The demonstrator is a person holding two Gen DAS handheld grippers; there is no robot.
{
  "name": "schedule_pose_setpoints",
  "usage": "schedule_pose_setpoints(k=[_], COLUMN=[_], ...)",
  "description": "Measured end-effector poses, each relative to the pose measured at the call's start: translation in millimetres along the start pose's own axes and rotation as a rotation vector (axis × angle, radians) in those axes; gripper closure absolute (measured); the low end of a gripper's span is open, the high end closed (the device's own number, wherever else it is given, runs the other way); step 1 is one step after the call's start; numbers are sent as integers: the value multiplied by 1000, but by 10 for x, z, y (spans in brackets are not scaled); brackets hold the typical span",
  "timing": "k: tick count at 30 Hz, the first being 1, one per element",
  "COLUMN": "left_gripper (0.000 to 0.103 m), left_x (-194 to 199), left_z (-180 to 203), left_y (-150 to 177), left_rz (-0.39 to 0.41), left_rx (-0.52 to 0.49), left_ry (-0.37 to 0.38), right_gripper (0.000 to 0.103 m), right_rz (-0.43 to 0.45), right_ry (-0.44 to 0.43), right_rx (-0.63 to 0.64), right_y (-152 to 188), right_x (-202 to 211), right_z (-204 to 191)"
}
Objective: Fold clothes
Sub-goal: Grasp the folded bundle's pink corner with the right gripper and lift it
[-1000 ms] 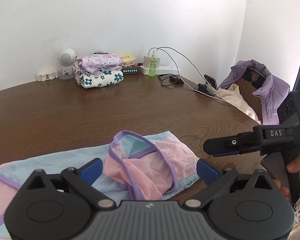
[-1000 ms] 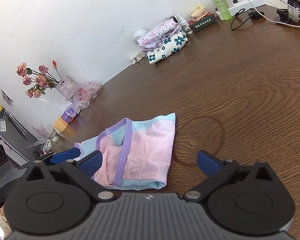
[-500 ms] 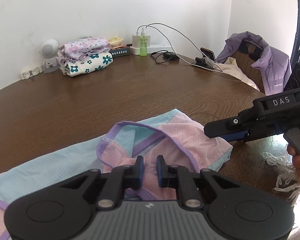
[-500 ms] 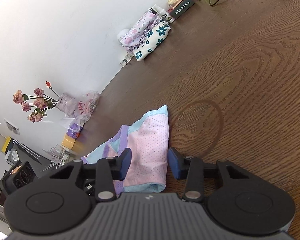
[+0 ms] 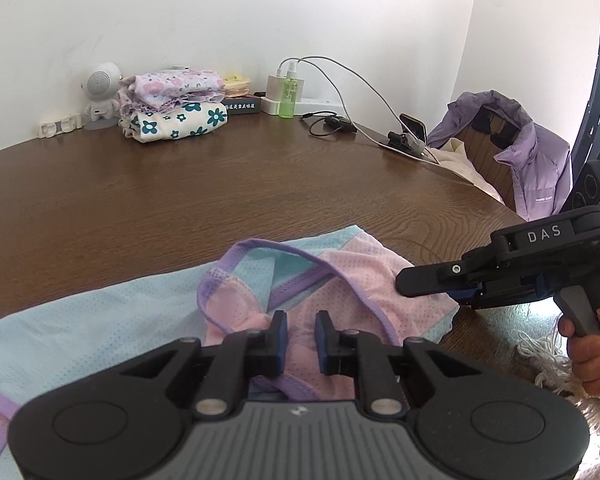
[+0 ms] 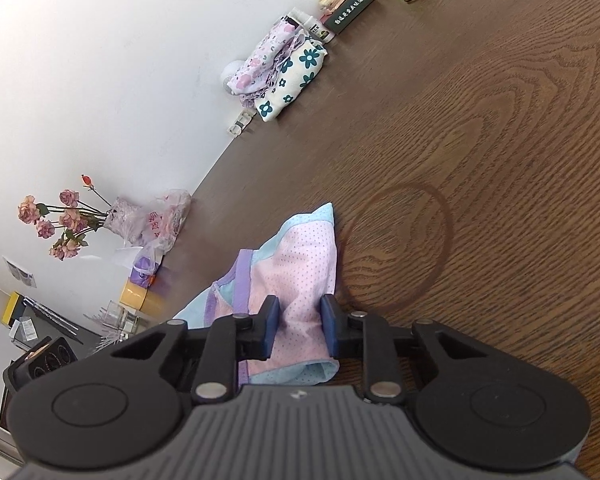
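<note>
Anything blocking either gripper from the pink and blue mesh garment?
Nothing visible. The left gripper and right gripper have both just been closing, with folds of the pink and light-blue mesh garment between their jaws on the brown wooden table.

Bright daylight from the right, sharp focus, fisheye-bent edges

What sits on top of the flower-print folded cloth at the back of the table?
A lilac floral folded garment lies on the cream cloth with teal flowers. Whatever is between or behind them against the wall is covered.
</note>
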State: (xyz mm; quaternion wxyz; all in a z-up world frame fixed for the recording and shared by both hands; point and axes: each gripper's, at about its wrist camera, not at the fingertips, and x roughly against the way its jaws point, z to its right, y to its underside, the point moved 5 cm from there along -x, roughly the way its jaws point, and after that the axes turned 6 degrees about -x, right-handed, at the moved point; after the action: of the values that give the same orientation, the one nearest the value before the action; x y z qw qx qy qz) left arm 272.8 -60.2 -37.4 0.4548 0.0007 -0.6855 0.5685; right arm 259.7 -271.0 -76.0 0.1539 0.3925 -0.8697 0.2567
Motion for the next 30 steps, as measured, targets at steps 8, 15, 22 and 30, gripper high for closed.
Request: schedule_pose_setpoints(k=[8, 15, 22, 30], left_gripper=[76, 79, 84, 63], left_x=[229, -13, -399, 41], left_z=[69, 289, 522, 204], left_y=[-139, -232, -268, -108], left_rz=[64, 29, -12, 33], left_rx=[-49, -128, -178, -64], left_ry=[-5, 67, 76, 46], right_gripper=[97, 97, 97, 97], right_rz=[41, 101, 118, 13], right_ry=[72, 259, 319, 267], right_rx=[91, 314, 612, 887], right_y=[-148, -447, -360, 84], right_x=[189, 587, 604, 90], right_z=[-27, -174, -754, -1396])
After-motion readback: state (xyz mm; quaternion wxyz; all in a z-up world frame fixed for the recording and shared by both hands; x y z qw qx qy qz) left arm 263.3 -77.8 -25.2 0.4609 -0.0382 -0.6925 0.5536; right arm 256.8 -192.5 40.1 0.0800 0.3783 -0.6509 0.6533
